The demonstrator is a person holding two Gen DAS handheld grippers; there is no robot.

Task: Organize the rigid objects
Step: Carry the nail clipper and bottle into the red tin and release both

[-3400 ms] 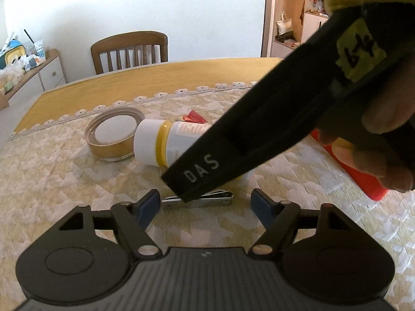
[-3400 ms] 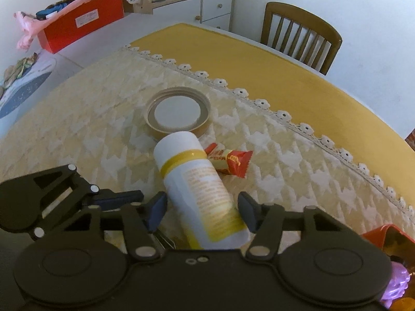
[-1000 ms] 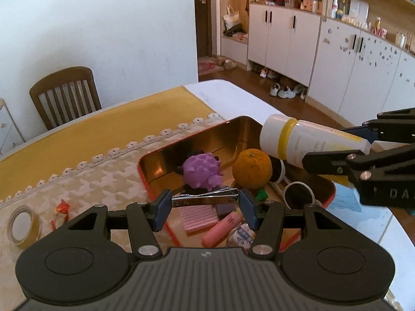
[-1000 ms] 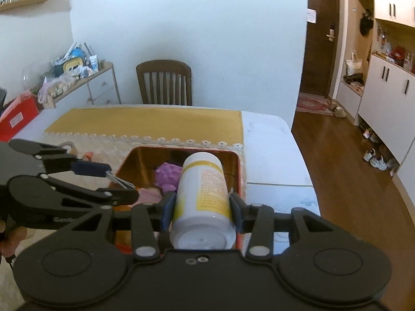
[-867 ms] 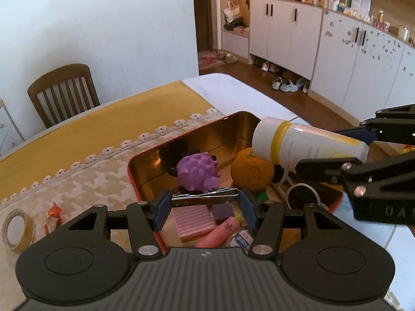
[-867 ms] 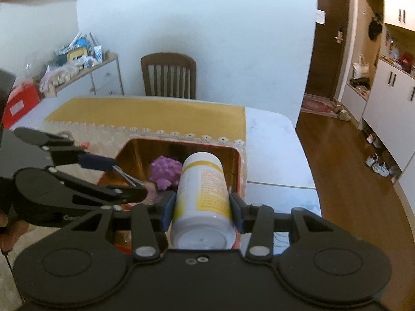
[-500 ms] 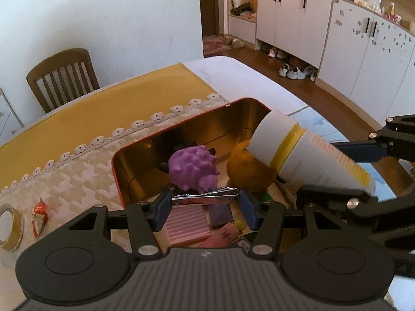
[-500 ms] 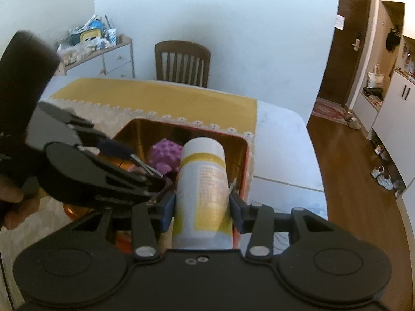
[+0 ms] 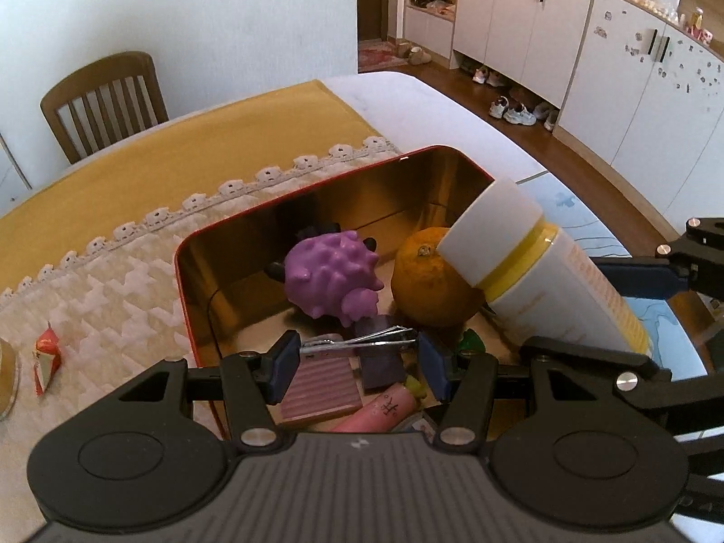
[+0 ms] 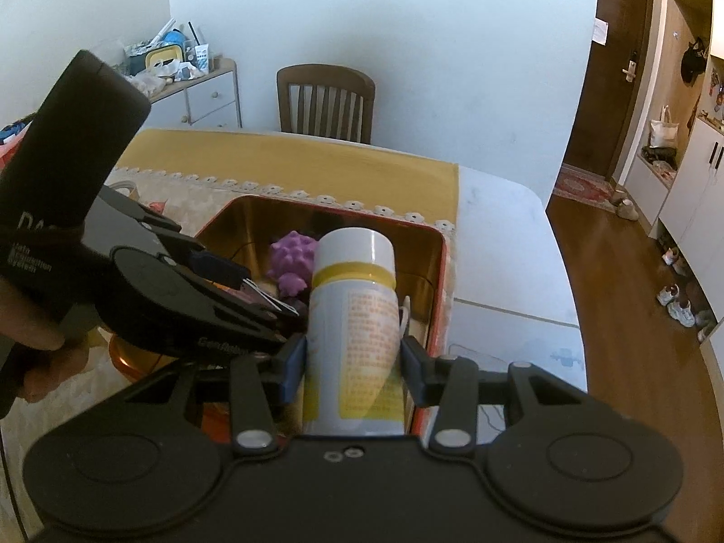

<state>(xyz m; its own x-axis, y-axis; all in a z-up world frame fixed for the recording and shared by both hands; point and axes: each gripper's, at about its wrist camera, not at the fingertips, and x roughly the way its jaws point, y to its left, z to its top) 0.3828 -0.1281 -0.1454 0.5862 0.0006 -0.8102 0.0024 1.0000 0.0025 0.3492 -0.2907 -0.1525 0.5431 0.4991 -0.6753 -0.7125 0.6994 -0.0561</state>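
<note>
My left gripper (image 9: 357,353) is shut on a metal nail clipper (image 9: 357,340) and holds it over the open red tin (image 9: 199,235). My right gripper (image 10: 353,357) is shut on a white bottle with a yellow band (image 10: 353,316), which it holds tilted over the tin's right side; the bottle also shows in the left wrist view (image 9: 543,267). In the tin lie a purple spiky toy (image 9: 332,276), an orange (image 9: 430,285), a pink ridged pad (image 9: 321,389) and a pink tube (image 9: 380,412). The left gripper also shows in the right wrist view (image 10: 267,303).
A red candy wrapper (image 9: 45,355) and the edge of a tape roll (image 9: 7,384) lie on the cream tablecloth left of the tin. A wooden chair (image 9: 104,99) stands behind the table. The table's right edge (image 10: 561,280) drops to a wooden floor.
Both grippers have moved closer over the tin and lower. The bottle has tipped, cap end down toward the orange. The nail clipper has stayed gripped.
</note>
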